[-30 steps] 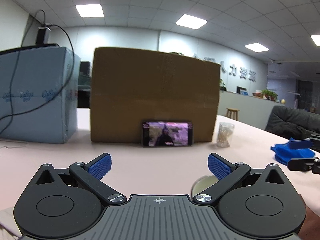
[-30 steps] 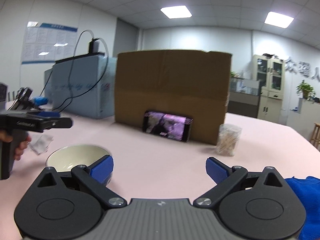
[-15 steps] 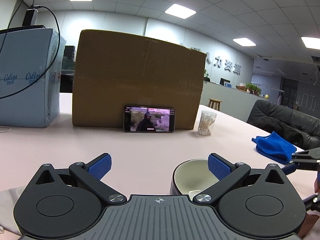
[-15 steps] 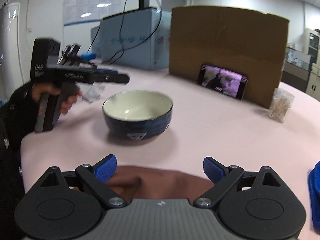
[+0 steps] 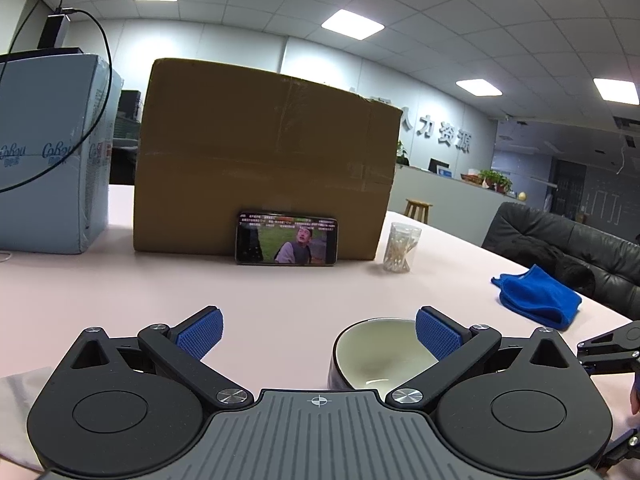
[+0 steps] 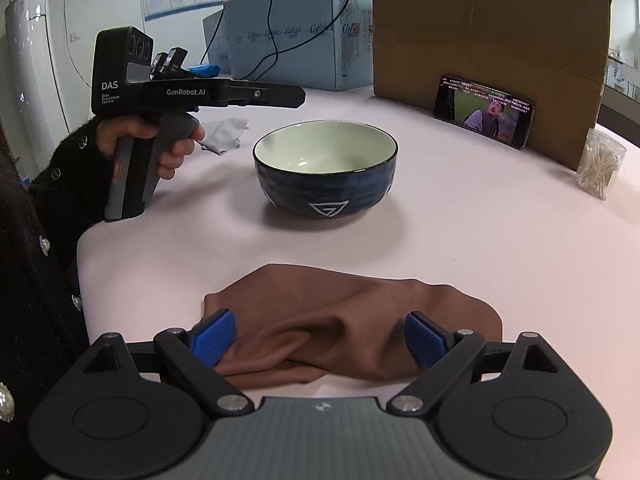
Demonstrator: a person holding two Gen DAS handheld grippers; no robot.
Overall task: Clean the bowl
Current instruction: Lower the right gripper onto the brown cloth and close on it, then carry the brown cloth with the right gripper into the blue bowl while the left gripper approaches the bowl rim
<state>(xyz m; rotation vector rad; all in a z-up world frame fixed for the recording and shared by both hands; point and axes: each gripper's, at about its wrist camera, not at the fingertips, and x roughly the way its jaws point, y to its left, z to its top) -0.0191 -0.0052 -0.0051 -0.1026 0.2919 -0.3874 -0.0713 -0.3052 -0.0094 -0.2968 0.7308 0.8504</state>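
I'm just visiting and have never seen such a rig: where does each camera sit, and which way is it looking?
Left wrist: on the left tool, looking forward over the table at the bowl, box and phone; its open blue fingers show.
Right wrist: on the right tool, looking down at the brown cloth, bowl behind; its open fingers straddle the cloth, and the left hand shows.
Shared: bowl, box, phone.

Bright ceiling panels (image 5: pixel 352 24) light both sharp views evenly, with soft shadows and strong fisheye bending at the edges.
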